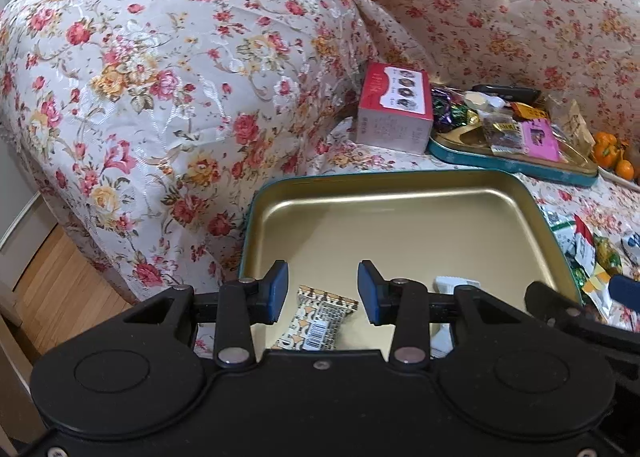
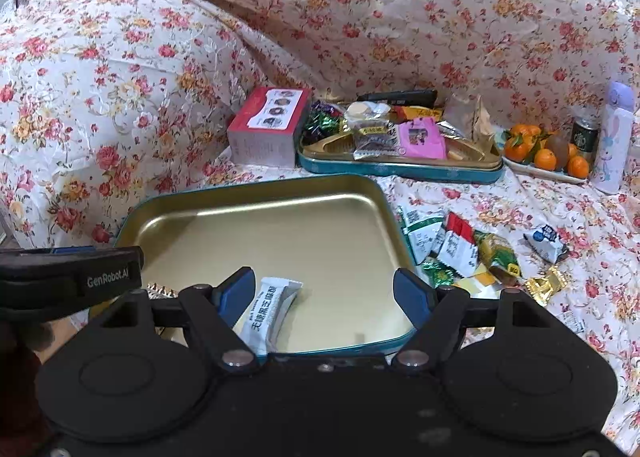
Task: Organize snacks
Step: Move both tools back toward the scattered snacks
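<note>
Floral bedcover fills frame. Gold tin tray (image 2: 256,217) at centre holds white bar (image 2: 268,309) and patterned bar (image 1: 320,317). Left gripper (image 1: 322,289) and right gripper (image 2: 324,289) both spread, empty. Mid-sorting; next, probably fetch from loose snack pile (image 2: 472,253), right of tray.
</note>
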Demonstrator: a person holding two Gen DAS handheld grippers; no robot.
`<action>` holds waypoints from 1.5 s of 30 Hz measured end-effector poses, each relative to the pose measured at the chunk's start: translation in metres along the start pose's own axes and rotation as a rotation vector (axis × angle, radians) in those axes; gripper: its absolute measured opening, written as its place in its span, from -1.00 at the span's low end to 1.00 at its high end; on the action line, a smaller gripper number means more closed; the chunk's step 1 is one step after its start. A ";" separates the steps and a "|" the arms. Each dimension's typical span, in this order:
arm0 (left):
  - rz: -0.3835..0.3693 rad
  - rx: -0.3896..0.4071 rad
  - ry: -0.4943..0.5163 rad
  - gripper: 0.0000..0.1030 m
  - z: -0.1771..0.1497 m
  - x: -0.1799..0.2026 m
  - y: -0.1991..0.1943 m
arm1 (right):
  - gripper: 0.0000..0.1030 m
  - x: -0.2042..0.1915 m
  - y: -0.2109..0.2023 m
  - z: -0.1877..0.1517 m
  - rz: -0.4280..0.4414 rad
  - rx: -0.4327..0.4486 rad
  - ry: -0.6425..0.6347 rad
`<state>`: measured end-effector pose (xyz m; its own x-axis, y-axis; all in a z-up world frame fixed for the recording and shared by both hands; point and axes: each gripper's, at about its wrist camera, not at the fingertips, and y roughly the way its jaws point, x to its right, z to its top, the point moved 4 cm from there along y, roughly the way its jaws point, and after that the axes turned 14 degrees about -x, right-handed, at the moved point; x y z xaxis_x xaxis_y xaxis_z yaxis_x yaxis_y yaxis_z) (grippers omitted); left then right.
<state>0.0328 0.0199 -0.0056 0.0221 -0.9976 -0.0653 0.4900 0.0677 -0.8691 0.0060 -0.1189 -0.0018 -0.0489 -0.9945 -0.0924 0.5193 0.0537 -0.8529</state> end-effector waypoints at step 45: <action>-0.232 -0.015 0.344 -0.05 -0.061 0.182 0.000 | 0.33 0.208 0.040 -0.060 -0.105 -0.075 0.342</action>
<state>-0.0165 -0.1612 -0.0474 -0.3813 -0.9241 -0.0246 0.4352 -0.1559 -0.8867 -0.0345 -0.3184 -0.0861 -0.3881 -0.9080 -0.1581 0.4330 -0.0282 -0.9009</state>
